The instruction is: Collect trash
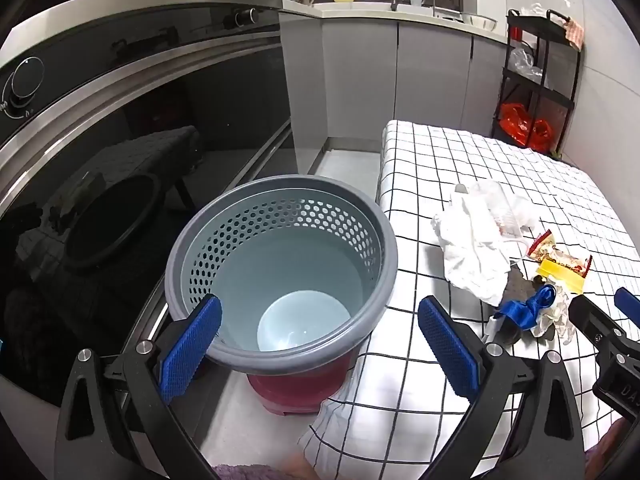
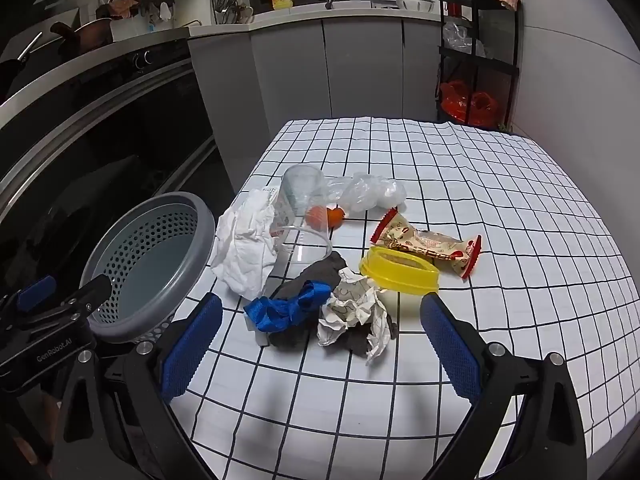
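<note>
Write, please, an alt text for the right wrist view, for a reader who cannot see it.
The open right gripper hovers over a trash pile on a checked tablecloth: white tissue, clear plastic cup, blue ribbon, crumpled paper, yellow lid, snack wrapper. A grey perforated bin stands left.

My left wrist cam tilts down, close over the bin (image 1: 280, 272) beside the table (image 1: 460, 168). Right cam tilts down near the trash pile (image 2: 320, 264). Both share bin (image 2: 152, 264), table edge, pile, back counter.
</note>
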Demonstrator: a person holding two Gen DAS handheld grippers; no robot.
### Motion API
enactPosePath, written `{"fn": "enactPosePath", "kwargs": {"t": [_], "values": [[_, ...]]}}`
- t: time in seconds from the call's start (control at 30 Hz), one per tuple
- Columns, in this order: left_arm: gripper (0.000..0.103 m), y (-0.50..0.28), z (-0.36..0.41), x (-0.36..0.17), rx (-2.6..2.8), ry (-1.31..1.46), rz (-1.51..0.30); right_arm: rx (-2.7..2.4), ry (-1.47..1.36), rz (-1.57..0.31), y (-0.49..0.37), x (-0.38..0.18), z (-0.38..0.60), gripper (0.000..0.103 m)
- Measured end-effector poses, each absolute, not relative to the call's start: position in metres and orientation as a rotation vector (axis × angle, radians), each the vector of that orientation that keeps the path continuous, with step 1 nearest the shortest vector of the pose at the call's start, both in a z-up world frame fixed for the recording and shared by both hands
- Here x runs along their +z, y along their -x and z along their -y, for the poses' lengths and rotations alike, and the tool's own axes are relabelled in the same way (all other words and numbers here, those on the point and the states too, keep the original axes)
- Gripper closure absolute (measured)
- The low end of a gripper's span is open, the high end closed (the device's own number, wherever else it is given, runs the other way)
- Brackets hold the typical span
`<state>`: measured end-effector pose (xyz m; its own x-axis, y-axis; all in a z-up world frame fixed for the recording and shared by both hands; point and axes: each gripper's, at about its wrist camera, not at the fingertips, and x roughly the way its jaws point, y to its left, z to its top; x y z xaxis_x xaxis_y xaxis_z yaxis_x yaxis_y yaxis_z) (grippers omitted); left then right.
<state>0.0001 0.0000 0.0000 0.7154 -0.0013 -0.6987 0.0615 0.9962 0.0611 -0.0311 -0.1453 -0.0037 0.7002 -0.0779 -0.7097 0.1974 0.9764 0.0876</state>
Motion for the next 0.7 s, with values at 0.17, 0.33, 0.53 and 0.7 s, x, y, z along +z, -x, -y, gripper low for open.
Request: {"fn": "enactPosePath", "kwargs": {"t": [0.17, 0.33, 0.53, 0.7], "values": [[0.006, 0.000, 0.000, 0.000, -0.031, -0.086, -0.773, -0.154, -0.163, -0.779, 0.033, -0.001, 0.149, 0.008], [0.006, 0.003, 0.014, -0.002, -0.031, -0.094, -0.769, -0.153, -0.164, -0.778, 0.035, 0.000, 0.150, 0.008], [0.006, 0.006, 0.022, -0.003, -0.037, -0.105, -0.761, -0.150, -0.168, -0.777, 0.036, -0.001, 0.155, 0.008], [0.006, 0.007, 0.025, -0.003, -0.038, -0.108, -0.759, -0.150, -0.166, -0.776, 0.039, 0.002, 0.157, 0.008]]}}
